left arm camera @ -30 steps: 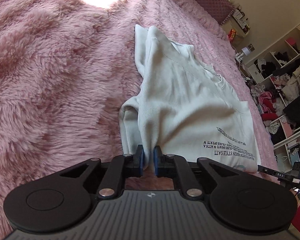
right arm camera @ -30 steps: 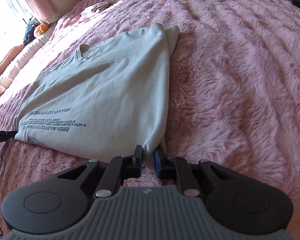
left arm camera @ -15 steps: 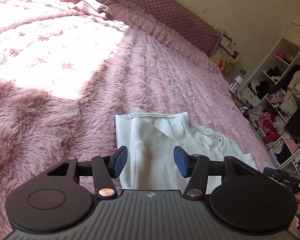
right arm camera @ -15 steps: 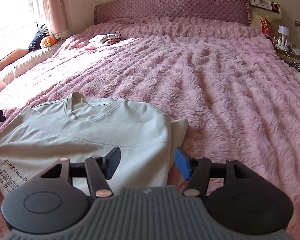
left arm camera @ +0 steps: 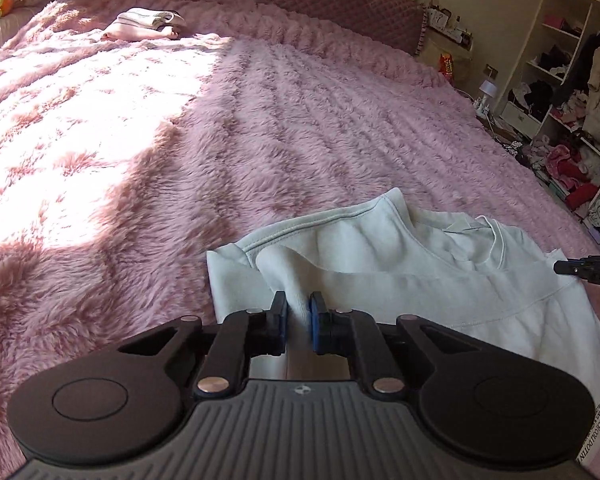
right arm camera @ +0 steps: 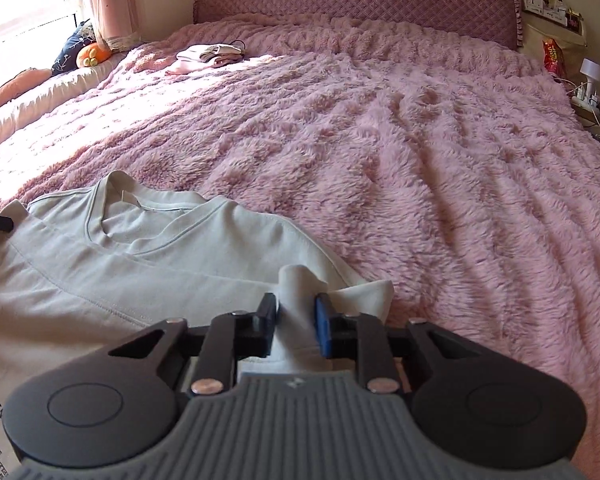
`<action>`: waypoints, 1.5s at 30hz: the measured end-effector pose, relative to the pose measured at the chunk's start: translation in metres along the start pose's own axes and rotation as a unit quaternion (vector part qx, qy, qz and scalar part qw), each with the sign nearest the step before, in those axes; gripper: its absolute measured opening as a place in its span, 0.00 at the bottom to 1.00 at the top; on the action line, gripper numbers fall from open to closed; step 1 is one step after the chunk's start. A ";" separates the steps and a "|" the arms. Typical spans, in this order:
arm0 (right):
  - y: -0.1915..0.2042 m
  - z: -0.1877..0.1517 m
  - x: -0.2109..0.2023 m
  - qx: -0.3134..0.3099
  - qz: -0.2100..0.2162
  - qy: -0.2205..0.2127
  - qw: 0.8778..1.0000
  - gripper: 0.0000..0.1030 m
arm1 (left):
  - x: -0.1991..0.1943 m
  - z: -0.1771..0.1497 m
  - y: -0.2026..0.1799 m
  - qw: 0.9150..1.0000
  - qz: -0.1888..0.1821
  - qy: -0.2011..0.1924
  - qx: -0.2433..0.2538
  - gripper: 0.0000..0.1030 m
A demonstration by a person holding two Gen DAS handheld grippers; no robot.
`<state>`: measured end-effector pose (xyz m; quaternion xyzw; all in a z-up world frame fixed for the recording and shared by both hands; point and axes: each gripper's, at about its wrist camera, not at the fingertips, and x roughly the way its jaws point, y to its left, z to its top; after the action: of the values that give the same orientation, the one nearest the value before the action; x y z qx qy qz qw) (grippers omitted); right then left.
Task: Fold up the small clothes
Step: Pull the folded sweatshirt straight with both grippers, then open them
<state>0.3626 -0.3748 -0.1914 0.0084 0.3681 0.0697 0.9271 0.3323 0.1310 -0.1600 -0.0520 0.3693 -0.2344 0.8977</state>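
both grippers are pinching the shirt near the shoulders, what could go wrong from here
1. The left gripper and right gripper each hold only a small bunched pinch of the pale shirt; the fabric may slip out during a lift.
2. The shoulder area already lies in folds near both pinches, so the next fold may come out uneven.
3. The fluffy pink blanket could drag on the shirt and shift it.

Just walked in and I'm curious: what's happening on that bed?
A person is folding a pale shirt on a pink fuzzy blanket, with a claw tool in each hand. The left claw and the right claw are each shut on a pinch of the shirt's fabric, near its shoulders. The rest lies on the blanket.
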 end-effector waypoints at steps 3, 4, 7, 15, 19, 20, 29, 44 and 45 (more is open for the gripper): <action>0.001 0.000 -0.004 0.008 0.003 -0.016 1.000 0.03 | -0.011 0.005 -0.009 1.000 0.008 -0.024 0.019 0.10; 0.000 0.002 -0.008 0.014 0.000 -0.030 0.999 0.03 | -0.014 0.008 -0.010 0.999 0.010 -0.033 0.019 0.10; 0.000 0.010 -0.012 0.023 -0.011 -0.054 0.998 0.02 | -0.014 0.026 -0.007 0.998 0.018 -0.055 0.001 0.10; -0.011 0.011 0.027 0.044 -0.052 -0.009 0.998 0.10 | 0.036 0.021 0.016 0.999 0.017 0.019 -0.023 0.14; -0.016 0.006 0.002 0.062 -0.048 -0.038 0.996 0.33 | 0.010 0.020 0.037 0.998 -0.018 0.003 -0.068 0.46; -0.015 0.003 -0.010 0.062 -0.039 -0.047 0.996 0.34 | -0.004 0.019 0.042 0.997 -0.028 -0.007 -0.069 0.49; 0.017 -0.082 -0.140 0.055 0.029 -0.051 0.997 0.41 | -0.132 -0.066 0.059 0.988 -0.106 -0.050 -0.101 0.62; 0.061 -0.156 -0.168 -0.081 0.016 0.033 0.996 0.18 | -0.105 -0.103 0.027 0.991 -0.125 0.047 -0.030 0.62; 0.061 -0.154 -0.168 -0.090 0.017 0.037 0.995 0.14 | -0.103 -0.102 0.022 0.990 -0.128 0.053 -0.018 0.62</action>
<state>0.1286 -0.3430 -0.1853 -0.0708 0.3941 0.1185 0.9086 0.2069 0.2059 -0.1743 -0.1022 0.4104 -0.3432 0.8386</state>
